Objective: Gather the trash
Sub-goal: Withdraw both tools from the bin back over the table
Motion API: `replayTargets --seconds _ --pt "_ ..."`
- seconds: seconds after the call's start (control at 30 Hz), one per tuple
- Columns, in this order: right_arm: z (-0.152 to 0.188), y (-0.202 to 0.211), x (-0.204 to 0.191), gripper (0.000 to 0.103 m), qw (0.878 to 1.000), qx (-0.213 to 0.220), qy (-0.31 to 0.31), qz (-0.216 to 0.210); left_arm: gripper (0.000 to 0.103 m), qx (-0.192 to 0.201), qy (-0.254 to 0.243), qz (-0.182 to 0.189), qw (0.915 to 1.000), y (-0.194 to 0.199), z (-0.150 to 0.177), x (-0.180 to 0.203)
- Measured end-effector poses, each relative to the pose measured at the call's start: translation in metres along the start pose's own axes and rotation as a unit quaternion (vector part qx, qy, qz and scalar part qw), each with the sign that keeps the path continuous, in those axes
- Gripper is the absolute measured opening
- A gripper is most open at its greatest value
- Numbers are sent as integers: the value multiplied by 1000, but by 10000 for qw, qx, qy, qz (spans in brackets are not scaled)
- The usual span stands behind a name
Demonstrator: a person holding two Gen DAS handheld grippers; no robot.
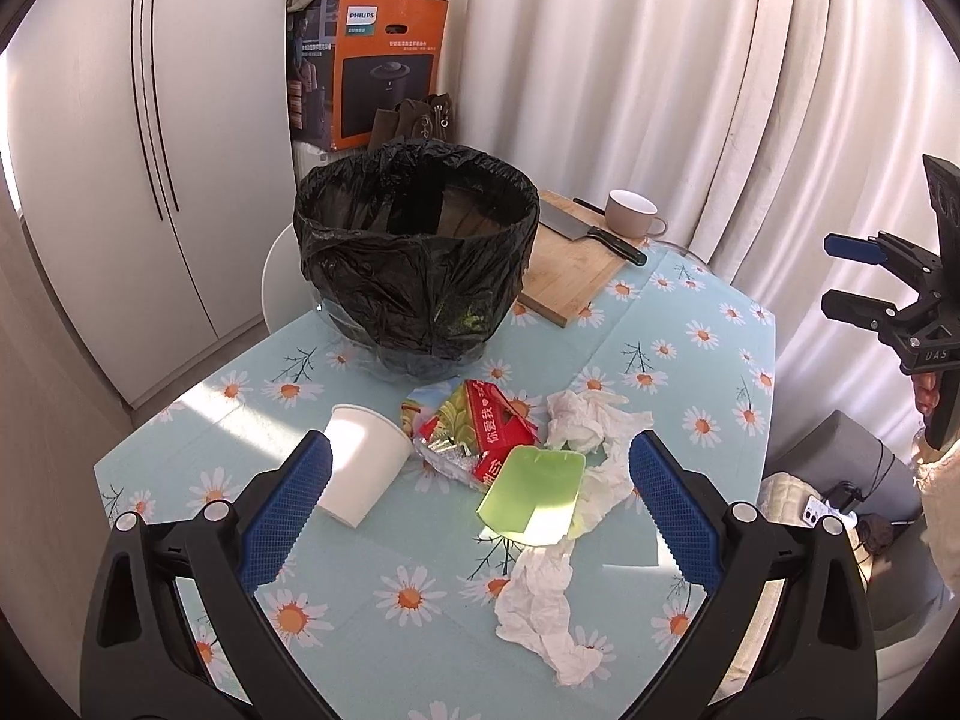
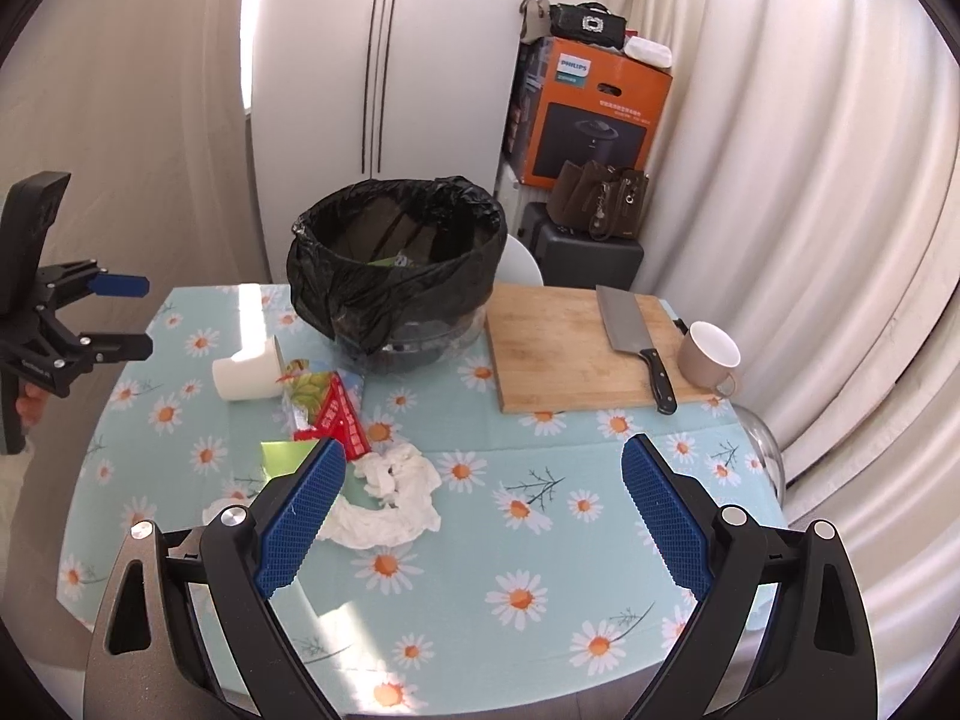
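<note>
Here both tools hang above the bench (image 2: 540, 630), which wears a pale blue cloth printed with daisies. The left tool (image 1: 480, 480) has its blue-padded fingers spread wide apart and grips nothing; the right tool (image 2: 483, 483) is likewise wide apart and bare.

The trash lies in a loose cluster at the near left of the bench: a white paper cup (image 1: 366, 462) tipped on its side, a crumpled red and silver snack wrapper (image 1: 480, 429) touching it, a flat light green plastic piece (image 1: 534, 495) overlapping the wrapper, and crumpled white tissues (image 1: 579, 420) just beside them.

Farther back stands a round bin lined with a black plastic bag (image 1: 414, 252). To its right rests a wooden cutting board (image 2: 576, 348) carrying a steel cleaver (image 2: 630, 330), with a beige mug (image 2: 711, 360) at the board's right edge.
</note>
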State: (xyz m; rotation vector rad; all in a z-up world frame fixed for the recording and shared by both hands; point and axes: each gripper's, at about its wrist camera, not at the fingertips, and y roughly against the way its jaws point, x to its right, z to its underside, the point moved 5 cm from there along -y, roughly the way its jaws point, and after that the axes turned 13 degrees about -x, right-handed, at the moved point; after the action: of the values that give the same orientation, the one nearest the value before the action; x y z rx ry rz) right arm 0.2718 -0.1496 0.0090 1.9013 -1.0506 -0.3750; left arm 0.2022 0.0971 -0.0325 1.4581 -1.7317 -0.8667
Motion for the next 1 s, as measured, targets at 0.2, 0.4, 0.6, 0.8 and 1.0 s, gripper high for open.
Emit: replayTargets --seconds 0.2,0.4,0.6,0.8,1.0 --pt "22 -10 -4 89 9996 -198 -131 -119 97 -296 -37 -70 9995 -18 26 7" --pt "31 -27 -5 89 9988 -397 -186 -208 97 -589 112 54 9982 -41 49 11" --pt "31 -45 -2 89 9979 -563 -202 -246 97 -1030 100 100 9946 -76 69 21" --pt "31 -71 0 89 9961 -784 -233 -323 97 -1480 -151 227 9886 -112 81 41" --pt "31 -102 -2 89 9929 -1078 -175 -473 97 -1824 -231 414 9821 -142 89 54"
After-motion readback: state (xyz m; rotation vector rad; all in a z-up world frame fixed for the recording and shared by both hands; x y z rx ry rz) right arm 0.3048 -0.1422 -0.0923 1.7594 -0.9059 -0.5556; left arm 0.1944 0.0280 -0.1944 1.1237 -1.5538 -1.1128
